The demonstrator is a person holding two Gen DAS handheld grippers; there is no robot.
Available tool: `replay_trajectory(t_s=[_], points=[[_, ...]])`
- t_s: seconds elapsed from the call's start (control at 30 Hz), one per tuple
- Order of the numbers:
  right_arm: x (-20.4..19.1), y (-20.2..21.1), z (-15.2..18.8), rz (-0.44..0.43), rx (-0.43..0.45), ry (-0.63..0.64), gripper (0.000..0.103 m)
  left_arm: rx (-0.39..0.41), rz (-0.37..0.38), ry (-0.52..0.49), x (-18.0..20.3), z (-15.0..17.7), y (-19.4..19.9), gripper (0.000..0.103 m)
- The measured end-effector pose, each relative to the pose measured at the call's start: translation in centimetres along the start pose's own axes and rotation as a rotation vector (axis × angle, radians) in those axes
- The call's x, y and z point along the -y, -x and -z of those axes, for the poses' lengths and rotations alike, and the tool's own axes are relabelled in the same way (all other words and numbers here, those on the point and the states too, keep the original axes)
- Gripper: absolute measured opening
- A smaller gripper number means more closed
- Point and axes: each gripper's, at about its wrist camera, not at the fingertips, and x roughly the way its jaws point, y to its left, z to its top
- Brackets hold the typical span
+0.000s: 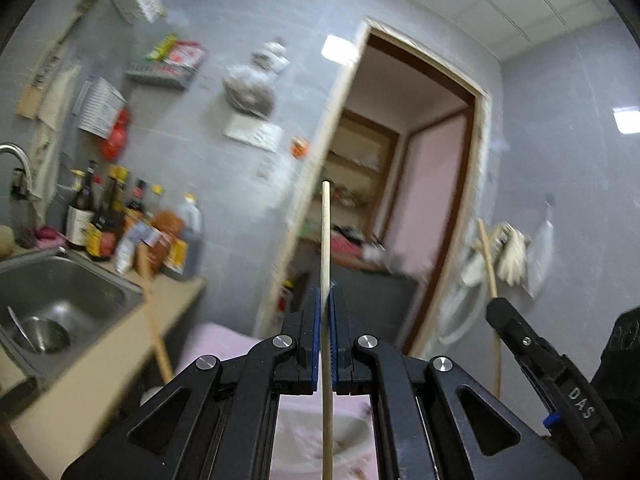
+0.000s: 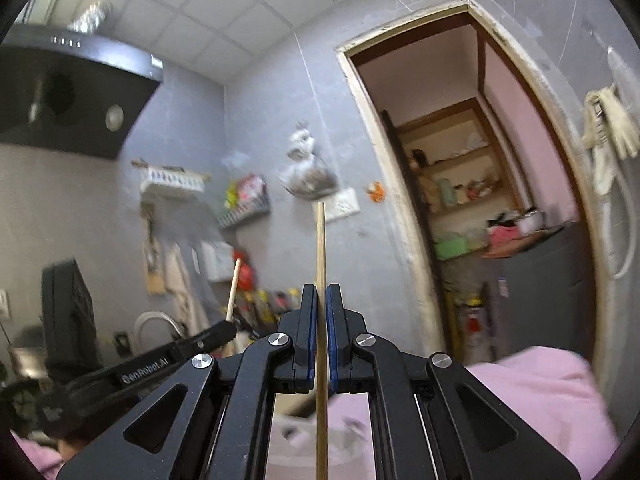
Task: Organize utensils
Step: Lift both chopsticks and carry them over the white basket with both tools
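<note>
My left gripper (image 1: pixel 327 292) is shut on a pale wooden chopstick (image 1: pixel 325 240) that runs upright between its blue pads and sticks out well past the tips. My right gripper (image 2: pixel 320 290) is shut on a second wooden chopstick (image 2: pixel 320 248), held the same way. Both point about level toward a grey tiled wall and a doorway. In the left wrist view the right gripper (image 1: pixel 500 308) shows at the right edge with its chopstick (image 1: pixel 488 256). In the right wrist view the left gripper (image 2: pixel 228 330) shows at lower left with its chopstick (image 2: pixel 233 288).
A steel sink (image 1: pixel 100 280) with a faucet (image 1: pixel 18 160) sits at the left, bottles (image 1: pixel 108 220) lined beside it on the counter. Wall racks (image 2: pixel 172 182) and a range hood (image 2: pixel 72 92) hang on the wall. A pink cloth (image 2: pixel 540 392) lies below; the doorway (image 2: pixel 460 200) opens onto shelves.
</note>
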Motion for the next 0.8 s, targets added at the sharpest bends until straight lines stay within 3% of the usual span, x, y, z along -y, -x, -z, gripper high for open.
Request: replay_trajectory(t_s=[0.13,0.33,0.8], points=[[-0.3,-3.2,0.6,-0.046,0.028,-0.054,0.003,0.07,-0.074,0.034,-3.9,-1.0,-0.5,0.002],[0.1,-5.7,2.2,0.001,0.04,-0.074,0.003,0.114,-0.154,0.089,-7.7,-0.5,-1.6,0.002],[-1.0,-7.4,6.2,0.108,0.041,0.077,0.003,0.144,-0.281,0.102,-8.1,3.5,-2.6,0.002]])
